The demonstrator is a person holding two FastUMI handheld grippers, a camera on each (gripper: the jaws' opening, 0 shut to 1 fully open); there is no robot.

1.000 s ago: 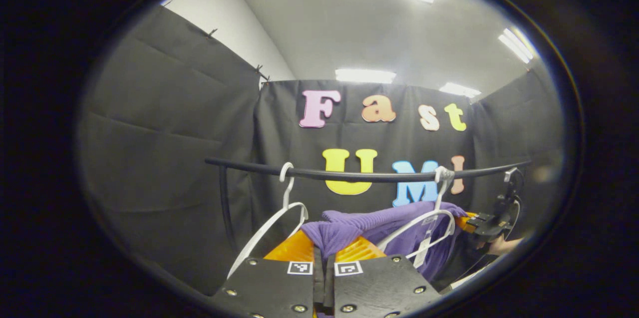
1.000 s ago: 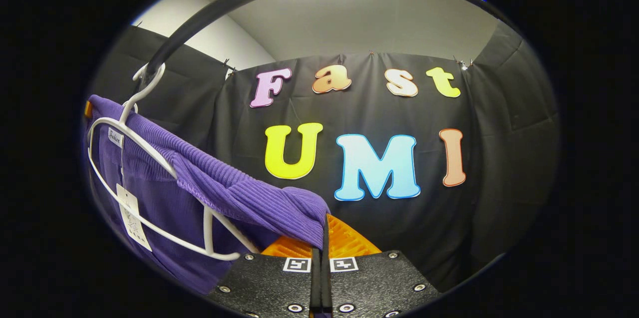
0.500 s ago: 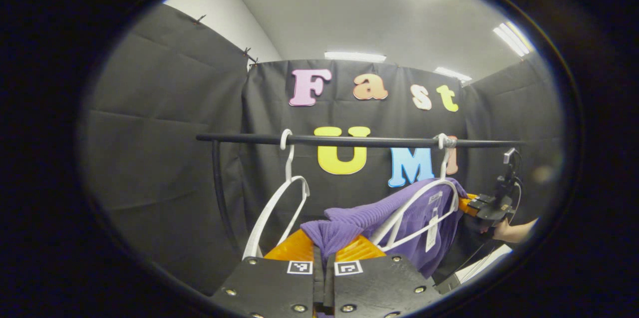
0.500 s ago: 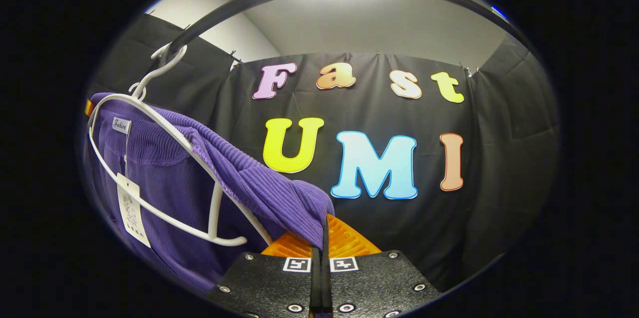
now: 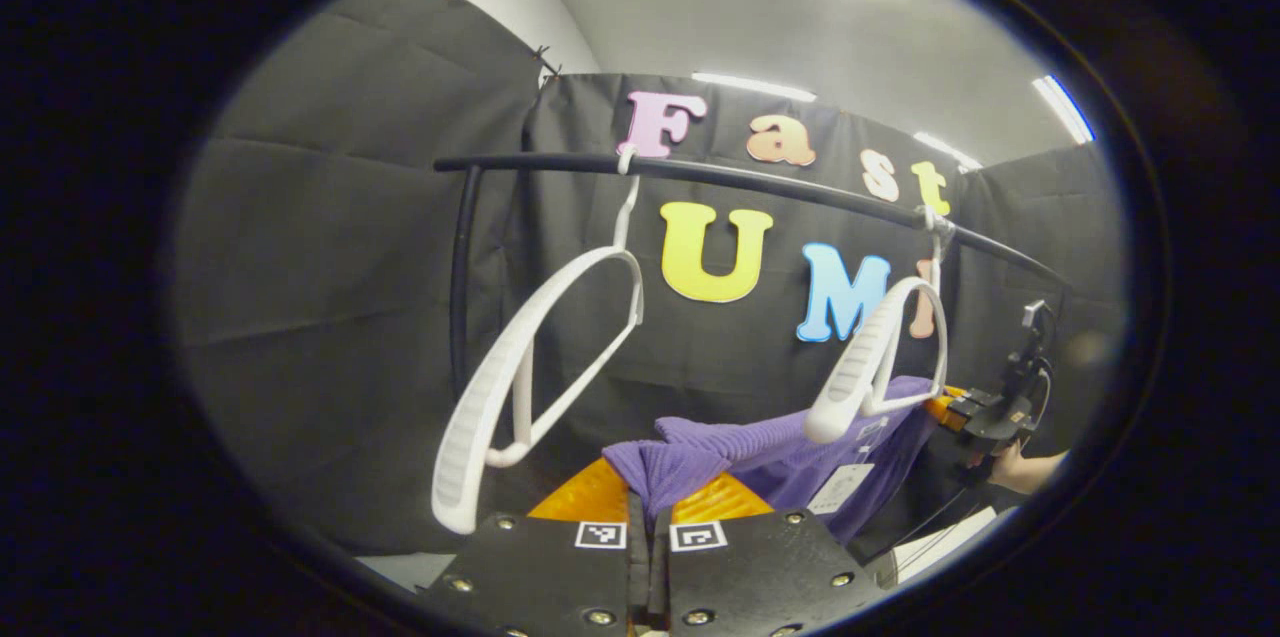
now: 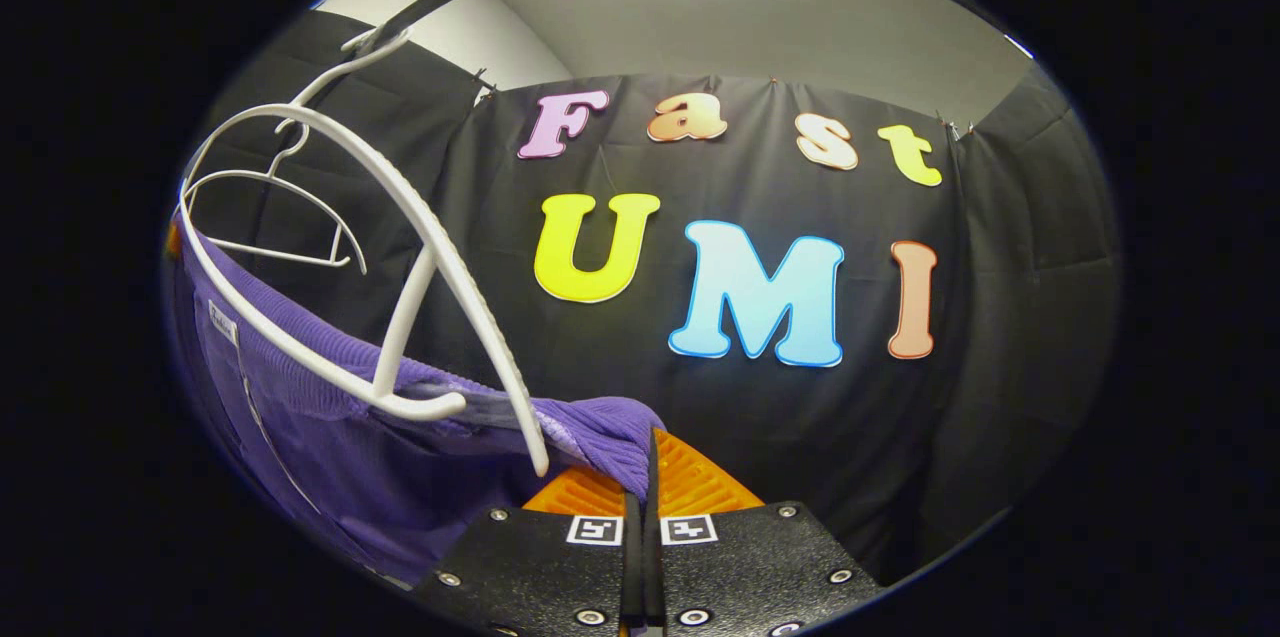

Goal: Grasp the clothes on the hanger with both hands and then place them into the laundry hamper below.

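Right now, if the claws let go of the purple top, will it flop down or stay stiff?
Probably flop. The purple knit top sags between the left claw and right claw, so it looks soft. It bunches where pinched, likely light. Its ribbed weave seems grippy, not slippery.

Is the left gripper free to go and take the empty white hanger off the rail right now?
Probably not: the left gripper is shut on the purple garment, so it would have to let go first. The empty hanger hangs just beside it, unobstructed.
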